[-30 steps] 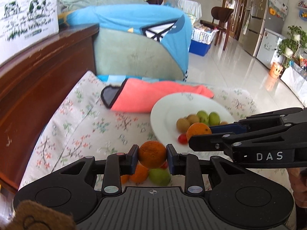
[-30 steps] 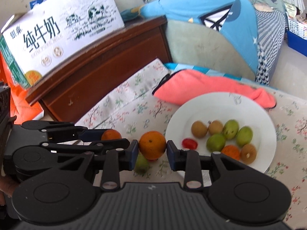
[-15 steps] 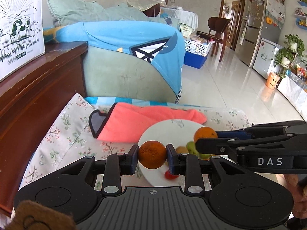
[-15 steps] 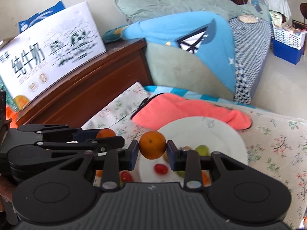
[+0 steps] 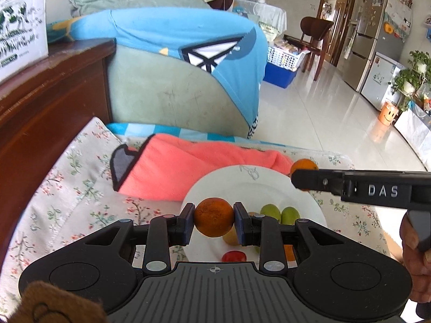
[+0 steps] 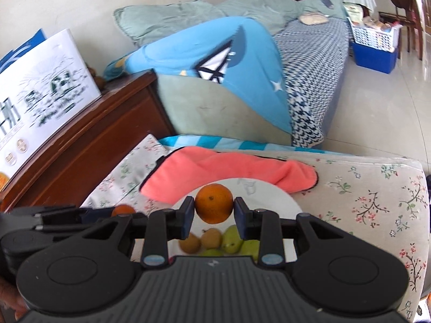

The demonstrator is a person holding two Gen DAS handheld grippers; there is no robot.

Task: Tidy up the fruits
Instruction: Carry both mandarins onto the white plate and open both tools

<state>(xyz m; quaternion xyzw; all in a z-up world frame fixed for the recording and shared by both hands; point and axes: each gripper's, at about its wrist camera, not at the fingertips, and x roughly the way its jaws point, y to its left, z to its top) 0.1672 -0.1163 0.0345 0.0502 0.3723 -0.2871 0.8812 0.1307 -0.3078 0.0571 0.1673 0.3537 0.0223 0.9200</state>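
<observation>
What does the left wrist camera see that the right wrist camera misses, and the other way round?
Only the left wrist view shows a cherry tomato on the plate, the fridge and the houseplants. Only the right wrist view shows the checked bedcover. Both show the white plate, the pink cloth, and each hand-held gripper, left and right, clamped on an orange.
</observation>
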